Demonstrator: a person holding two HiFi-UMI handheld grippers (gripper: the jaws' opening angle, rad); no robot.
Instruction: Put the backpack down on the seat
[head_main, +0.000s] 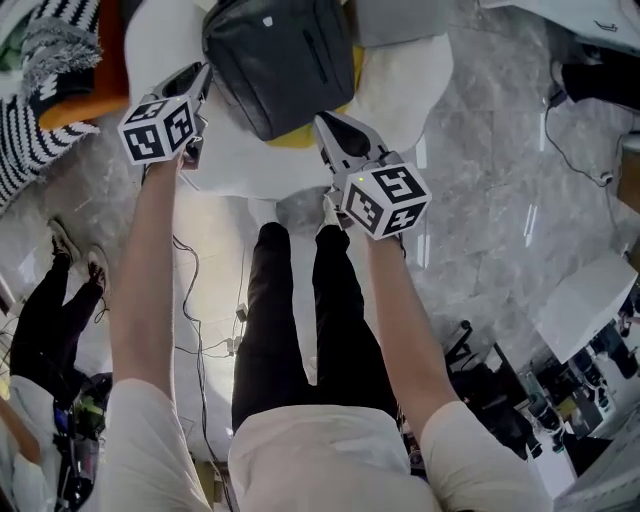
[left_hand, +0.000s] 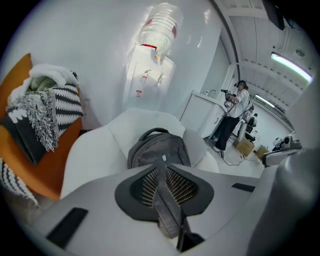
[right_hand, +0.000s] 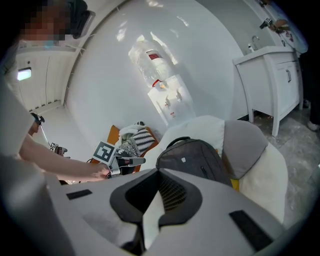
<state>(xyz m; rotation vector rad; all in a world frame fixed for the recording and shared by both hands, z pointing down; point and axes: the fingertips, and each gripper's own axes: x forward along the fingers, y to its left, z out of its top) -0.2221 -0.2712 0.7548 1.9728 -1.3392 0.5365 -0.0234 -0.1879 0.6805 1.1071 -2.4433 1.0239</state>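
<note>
Currently my left hand-held gripper (head_main: 197, 76) sits at the pack's left edge, its jaws narrow on the grey strap (left_hand: 165, 210) that runs straight ahead to the backpack (head_main: 280, 58). The backpack rests on the white seat (head_main: 405, 75), leaning against the backrest, long axis pointing away from me with the handle at the far end. My right hand-held gripper (head_main: 326, 126) is just beside its near right corner, jaws a narrow slit with nothing between. I judge that only letting go with the left is needed.
</note>
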